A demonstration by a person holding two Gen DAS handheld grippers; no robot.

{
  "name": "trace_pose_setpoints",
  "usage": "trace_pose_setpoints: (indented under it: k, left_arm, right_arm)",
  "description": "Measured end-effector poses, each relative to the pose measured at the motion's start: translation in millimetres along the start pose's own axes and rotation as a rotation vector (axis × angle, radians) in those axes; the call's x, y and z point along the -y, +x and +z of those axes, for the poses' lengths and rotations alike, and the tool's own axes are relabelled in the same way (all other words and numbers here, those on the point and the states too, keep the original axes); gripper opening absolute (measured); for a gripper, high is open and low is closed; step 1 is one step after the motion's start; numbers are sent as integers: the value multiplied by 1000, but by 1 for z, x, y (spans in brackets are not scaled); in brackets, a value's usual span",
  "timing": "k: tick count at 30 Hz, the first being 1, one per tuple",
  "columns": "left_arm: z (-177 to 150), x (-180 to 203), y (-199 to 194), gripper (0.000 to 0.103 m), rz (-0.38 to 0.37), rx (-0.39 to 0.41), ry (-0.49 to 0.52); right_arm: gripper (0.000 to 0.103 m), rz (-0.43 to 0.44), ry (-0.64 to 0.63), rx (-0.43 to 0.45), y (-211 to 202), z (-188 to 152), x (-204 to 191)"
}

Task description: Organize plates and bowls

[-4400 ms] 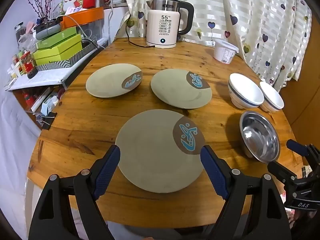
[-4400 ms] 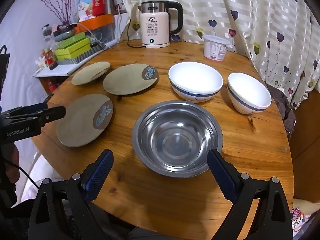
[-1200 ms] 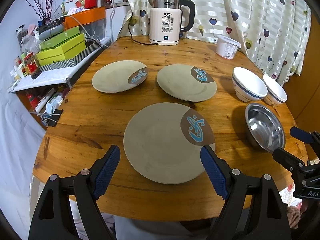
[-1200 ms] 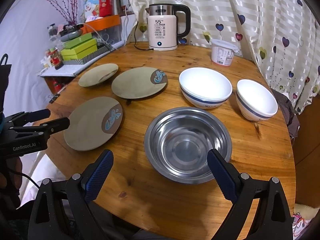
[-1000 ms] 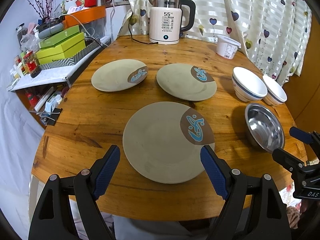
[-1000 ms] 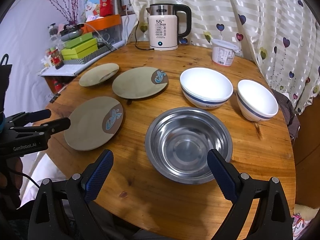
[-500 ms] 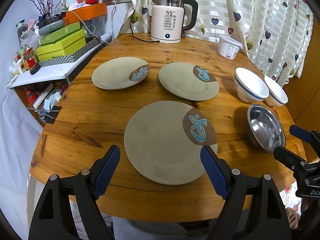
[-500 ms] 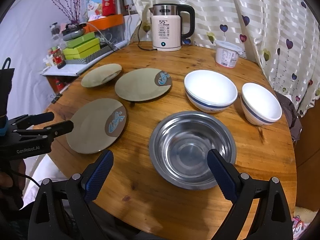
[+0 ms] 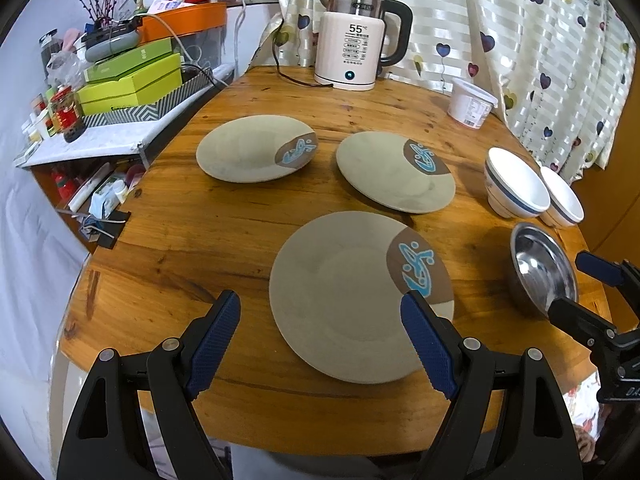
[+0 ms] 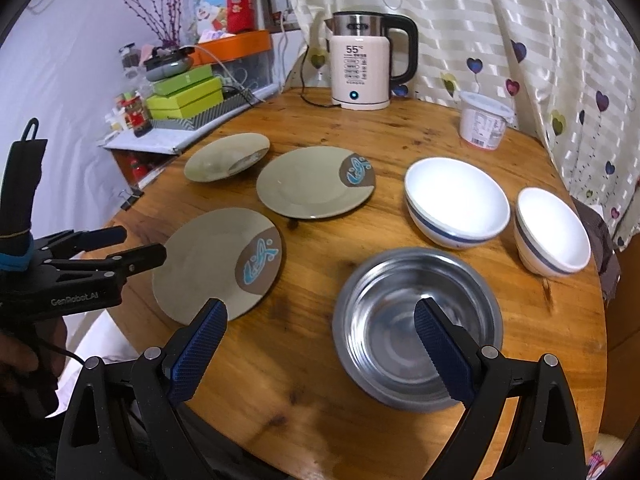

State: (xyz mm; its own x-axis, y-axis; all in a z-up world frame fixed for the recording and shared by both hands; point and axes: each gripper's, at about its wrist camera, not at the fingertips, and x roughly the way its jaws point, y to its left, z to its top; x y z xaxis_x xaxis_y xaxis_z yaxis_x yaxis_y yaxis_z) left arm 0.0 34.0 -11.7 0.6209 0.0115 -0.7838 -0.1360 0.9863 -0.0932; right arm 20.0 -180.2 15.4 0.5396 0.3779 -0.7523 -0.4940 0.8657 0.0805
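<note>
Three beige plates with brown-and-blue fish patches lie on the round wooden table: a near plate (image 9: 352,296), a far right plate (image 9: 394,170) and a far left plate (image 9: 256,153). A steel bowl (image 10: 416,326) sits at the front right, with a large white blue-banded bowl (image 10: 456,202) and a smaller one (image 10: 552,230) behind it. My left gripper (image 9: 320,316) is open and empty, held over the near plate's left part. My right gripper (image 10: 320,324) is open and empty, its right finger over the steel bowl (image 9: 544,276).
A white electric kettle (image 9: 352,54) and a white plastic tub (image 9: 470,104) stand at the table's (image 9: 192,232) far side, by the heart-patterned curtain. A side shelf at the left holds green boxes (image 9: 132,80) and small jars. The table's front edge is close below both grippers.
Both grippers have shifted left across the table, so the near plate and steel bowl sit further right in each view. Both stay open. No dish has moved.
</note>
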Motion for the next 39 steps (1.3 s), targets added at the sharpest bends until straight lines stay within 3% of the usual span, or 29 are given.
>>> trace_pose_setpoints:
  k: [10, 21, 24, 30, 34, 39]
  left_arm:
    - [11, -26, 7, 83, 2, 11, -56]
    - [34, -66, 20, 83, 41, 44, -112]
    - [42, -77, 28, 76, 52, 41, -122]
    - [57, -96, 42, 74, 55, 40, -148]
    - [67, -105, 53, 66, 45, 36, -161]
    - [79, -116, 67, 64, 38, 29, -178]
  right_arm:
    - [95, 56, -42, -3, 15, 24, -18]
    - [95, 135, -100, -1, 43, 73, -47]
    - [95, 148, -98, -15, 56, 86, -51]
    - [95, 158, -104, -47, 77, 111, -55]
    - [89, 177, -84, -82, 96, 129, -54]
    - [85, 187, -70, -119, 121, 149, -54]
